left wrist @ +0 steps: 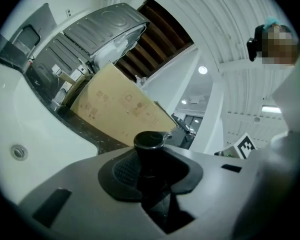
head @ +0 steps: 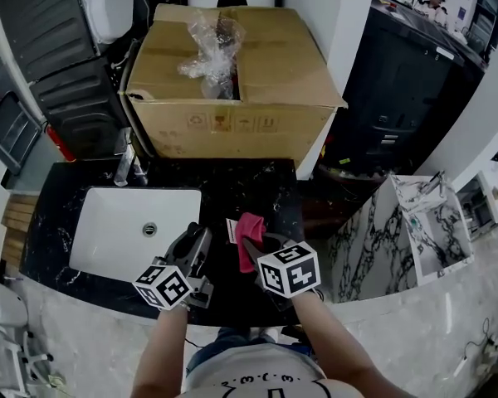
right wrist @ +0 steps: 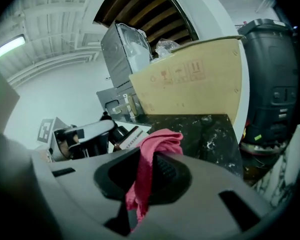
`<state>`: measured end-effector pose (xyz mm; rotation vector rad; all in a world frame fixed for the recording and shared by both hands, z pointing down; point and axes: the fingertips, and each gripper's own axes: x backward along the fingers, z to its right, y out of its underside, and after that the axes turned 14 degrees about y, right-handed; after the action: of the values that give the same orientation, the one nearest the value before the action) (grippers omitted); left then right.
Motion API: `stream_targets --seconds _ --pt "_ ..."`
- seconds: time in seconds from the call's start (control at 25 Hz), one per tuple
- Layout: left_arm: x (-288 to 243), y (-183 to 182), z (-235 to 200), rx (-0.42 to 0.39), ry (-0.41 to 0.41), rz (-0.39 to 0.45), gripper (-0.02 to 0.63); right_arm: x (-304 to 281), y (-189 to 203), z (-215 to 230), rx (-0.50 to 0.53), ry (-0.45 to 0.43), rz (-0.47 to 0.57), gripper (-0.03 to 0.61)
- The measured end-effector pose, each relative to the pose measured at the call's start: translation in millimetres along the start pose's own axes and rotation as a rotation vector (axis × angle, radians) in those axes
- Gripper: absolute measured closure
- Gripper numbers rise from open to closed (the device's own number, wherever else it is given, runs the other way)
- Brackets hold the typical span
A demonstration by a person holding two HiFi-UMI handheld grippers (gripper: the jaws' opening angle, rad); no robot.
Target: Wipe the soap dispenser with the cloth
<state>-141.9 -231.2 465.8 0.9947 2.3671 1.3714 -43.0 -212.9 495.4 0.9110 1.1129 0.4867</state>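
The black pump top of the soap dispenser (left wrist: 149,141) is seen only in the left gripper view, clamped between the narrowly parted fingers (left wrist: 121,171) of the left gripper (left wrist: 152,173). The right gripper view shows the pink cloth (right wrist: 157,140) pinched in the closed fingers of the right gripper (right wrist: 146,176). In the head view, both are held over the black counter (head: 257,181), right of the sink (head: 108,222), with the cloth just beside the dispenser.

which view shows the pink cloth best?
Right gripper view: the pink cloth hangs large and close, pinched in the right gripper. Head view shows it small, from above. Left gripper view misses it.
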Motion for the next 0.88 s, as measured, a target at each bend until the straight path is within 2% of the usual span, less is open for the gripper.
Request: stream_targets --seconds 0.2,0.32,0.4,0.56,0.72,0.8,0.88 --pt "-2.5 0.0 2.1 -0.02 0.007 -0.01 0.508 -8.4 24.5 23.2 -0.007 0.077 -0.08 0.529" --pt "-0.5 1.0 0.7 -0.018 0.005 -0.02 0.508 -4.7 18.9 24.8 -0.05 0.084 -0.049 0.529" --pt "1.3 1.0 -0.6 -0.011 0.005 -0.02 0.507 0.2 -0.2 21.6 -0.076 0.063 0.018 0.529" --pt "2.4 1.0 -0.9 -0.015 0.008 -0.017 0.506 1.5 -41.3 2.5 -0.043 -0.02 0.112 0.529" --pt "0.6 1.2 1.2 -0.034 0.015 -0.034 0.506 -12.9 -61.2 -21.9 0.032 -0.086 0.121 0.529" --pt "0.5 1.1 0.8 -0.036 0.016 -0.036 0.506 -24.5 -60.8 -27.7 0.073 -0.096 0.104 0.529" --pt "1.4 1.5 -0.1 -0.029 0.014 -0.033 0.506 -34.8 -59.1 -22.6 0.071 -0.09 0.092 0.529"
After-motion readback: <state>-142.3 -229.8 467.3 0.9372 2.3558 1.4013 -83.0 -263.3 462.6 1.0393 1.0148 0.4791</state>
